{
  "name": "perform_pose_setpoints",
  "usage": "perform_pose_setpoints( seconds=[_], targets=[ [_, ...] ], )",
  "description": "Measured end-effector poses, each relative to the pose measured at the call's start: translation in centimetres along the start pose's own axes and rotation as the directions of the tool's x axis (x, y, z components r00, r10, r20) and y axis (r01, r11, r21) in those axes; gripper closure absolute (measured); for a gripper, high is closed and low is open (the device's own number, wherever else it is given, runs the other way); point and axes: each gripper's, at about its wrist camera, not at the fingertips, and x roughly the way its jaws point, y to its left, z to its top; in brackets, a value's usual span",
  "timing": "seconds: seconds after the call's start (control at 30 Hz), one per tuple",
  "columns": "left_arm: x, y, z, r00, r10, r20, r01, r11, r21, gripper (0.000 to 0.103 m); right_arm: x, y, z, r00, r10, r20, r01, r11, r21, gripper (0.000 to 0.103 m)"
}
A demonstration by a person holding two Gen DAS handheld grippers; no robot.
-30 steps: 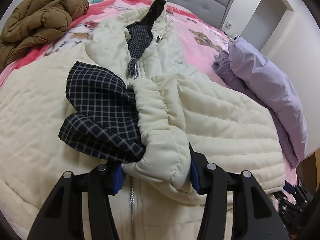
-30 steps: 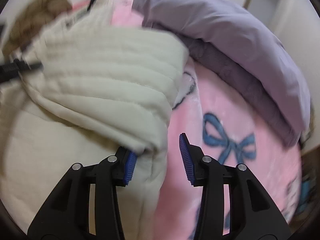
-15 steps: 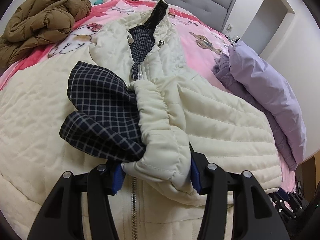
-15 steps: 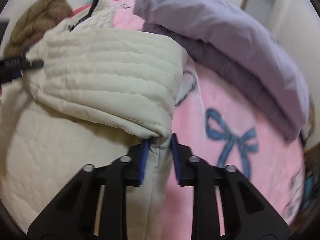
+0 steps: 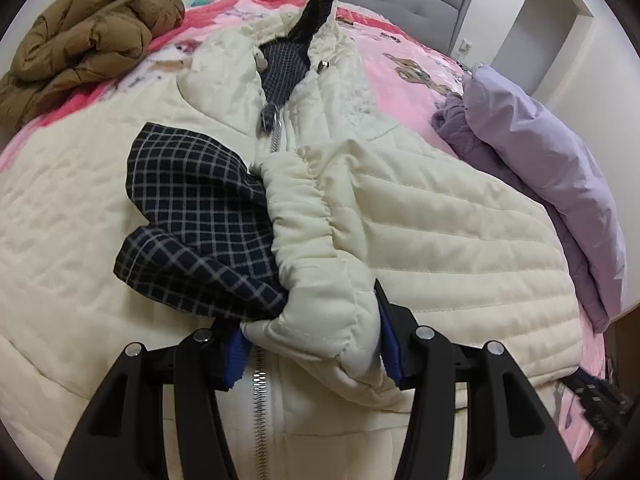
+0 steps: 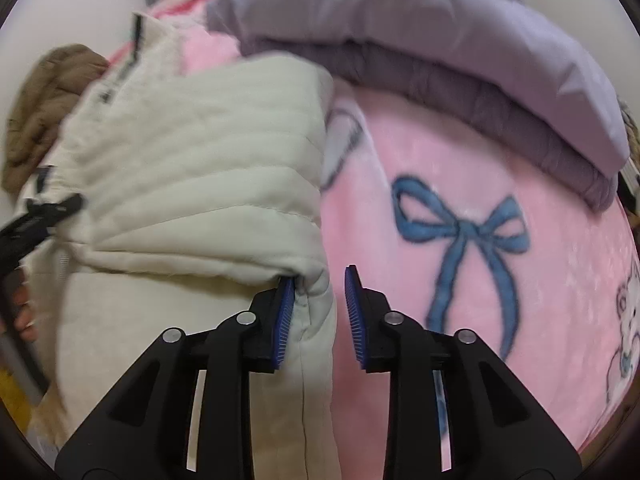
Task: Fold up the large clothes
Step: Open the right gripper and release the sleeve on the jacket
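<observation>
One cream quilted jacket (image 5: 420,216) lies zipped across the bed (image 5: 404,60), collar toward 12 o'clock, its sleeve folded over the front. The left gripper (image 5: 312,354) is clamped on the one gathered cuff (image 5: 320,320) (checked lining spills out at 9 o'clock). The right gripper (image 6: 318,322) stands apart, one pad touching the jacket's corner. Two other coats: one brown (image 5: 88,36) at 10 o'clock, one lilac (image 5: 552,168) at 3.

The quilted jacket (image 5: 420,220) lies in the middle of the bed (image 5: 404,76), the puffy coat (image 5: 92,36) at far left, the folded garment (image 5: 552,168) at right.
</observation>
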Motion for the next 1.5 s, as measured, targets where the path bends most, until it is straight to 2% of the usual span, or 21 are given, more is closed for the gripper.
perform_pose_setpoints(
  seconds=[0.1, 0.17, 0.23, 0.3, 0.37, 0.4, 0.47, 0.53, 0.6, 0.63, 0.67, 0.7, 0.73, 0.8, 0.9, 0.97, 1.03, 1.1, 1.17, 1.33, 1.5],
  targets=[
    [-1.5, 0.1, -0.3, 1.0, -0.001, 0.013, 0.001, 1.0, 0.004, 0.05, -2.9, -0.3, 0.4, 0.998, 0.043, 0.053, -0.043, 0.999, -0.002, 0.062],
    [-3.0, -0.1, -0.5, 1.0, 0.005, 0.031, -0.005, 1.0, 0.02, 0.049, -4.5, 0.1, 1.2, 0.993, 0.069, 0.1, -0.068, 0.998, -0.014, 0.061],
    [-4.1, -0.6, -0.8, 0.997, 0.043, 0.059, -0.045, 0.998, 0.045, 0.04, -4.7, 0.8, 2.5, 0.99, 0.082, 0.116, -0.078, 0.996, -0.04, 0.061],
    [-5.0, -0.8, -1.1, 0.994, 0.063, 0.084, -0.067, 0.996, 0.051, 0.033, -3.9, 2.2, 4.2, 0.986, 0.114, 0.126, -0.104, 0.991, -0.08, 0.061],
    [-5.0, -0.7, -1.2, 0.996, 0.072, 0.058, -0.075, 0.996, 0.054, 0.029, -2.3, 3.6, 5.4, 0.984, 0.135, 0.114, -0.122, 0.986, -0.118, 0.061],
    [-4.8, -0.6, -1.3, 0.994, 0.099, 0.041, -0.101, 0.993, 0.063, 0.029, -1.6, 4.3, 5.8, 0.987, 0.127, 0.102, -0.113, 0.984, -0.134, 0.062],
    [-5.4, -0.6, -1.4, 0.989, 0.138, 0.059, -0.142, 0.987, 0.08, 0.029, 0.7, 5.3, 6.2, 0.994, 0.092, 0.056, -0.083, 0.987, -0.141, 0.062],
    [-6.4, -1.2, -1.7, 0.972, 0.194, 0.129, -0.21, 0.971, 0.119, 0.029, 2.3, 5.7, 6.0, 0.994, 0.108, 0.017, -0.105, 0.987, -0.125, 0.063],
    [-7.6, -1.8, -2.1, 0.943, 0.26, 0.207, -0.291, 0.946, 0.141, 0.029, 4.0, 6.3, 5.6, 0.998, 0.054, -0.014, -0.055, 0.989, -0.139, 0.064],
    [-8.4, -2.2, -2.3, 0.92, 0.294, 0.26, -0.337, 0.931, 0.141, 0.029, 4.5, 6.4, 5.4, 0.999, 0.04, -0.021, -0.042, 0.99, -0.138, 0.064],
    [-9.1, -2.5, -2.4, 0.906, 0.299, 0.3, -0.352, 0.926, 0.139, 0.029, 4.8, 6.5, 5.3, 0.999, 0.035, -0.021, -0.037, 0.99, -0.134, 0.064],
    [-9.5, -2.9, -2.4, 0.913, 0.254, 0.32, -0.315, 0.936, 0.155, 0.028, 4.9, 6.6, 5.3, 0.999, 0.031, -0.021, -0.033, 0.99, -0.134, 0.063],
    [-9.4, -3.2, -2.2, 0.927, 0.208, 0.311, -0.272, 0.946, 0.178, 0.026, 4.9, 6.7, 5.3, 0.999, 0.025, -0.02, -0.027, 0.99, -0.138, 0.063],
    [-7.7, -4.2, -1.5, 0.966, 0.113, 0.234, -0.172, 0.953, 0.251, 0.026, 4.3, 7.1, 5.5, 1.0, 0.023, -0.004, -0.024, 0.989, -0.147, 0.06],
    [-5.3, -4.7, -0.8, 0.976, 0.095, 0.196, -0.147, 0.952, 0.268, 0.026, 2.4, 7.1, 5.8, 0.992, 0.097, 0.079, -0.084, 0.985, -0.149, 0.054],
    [-3.5, -4.3, -0.4, 0.986, 0.091, 0.142, -0.126, 0.958, 0.259, 0.026, 2.2, 7.3, 5.9, 0.991, 0.099, 0.086, -0.084, 0.983, -0.164, 0.05],
    [-1.4, -3.6, -0.2, 0.991, 0.113, 0.071, -0.127, 0.959, 0.252, 0.026, 3.5, 7.5, 6.0, 0.999, 0.033, 0.031, -0.027, 0.983, -0.181, 0.049],
    [-0.1, -2.9, -0.2, 0.994, 0.108, 0.035, -0.113, 0.963, 0.245, 0.026, 4.6, 7.3, 5.8, 1.0, 0.018, -0.004, -0.019, 0.982, -0.187, 0.053],
    [0.4, -2.7, -0.6, 0.994, 0.104, 0.034, -0.11, 0.957, 0.268, 0.026, 5.4, 7.2, 5.6, 1.0, 0.011, -0.015, -0.014, 0.981, -0.191, 0.055],
    [0.9, -3.2, -1.7, 0.99, 0.13, 0.053, -0.141, 0.923, 0.359, 0.025, 8.1, 7.9, 5.8, 0.995, -0.058, -0.08, 0.038, 0.971, -0.234, 0.056],
    [0.8, -3.8, -1.8, 0.986, 0.158, 0.056, -0.167, 0.913, 0.373, 0.024, 8.8, 8.3, 6.3, 0.989, -0.097, -0.113, 0.069, 0.972, -0.225, 0.055]
  ],
)
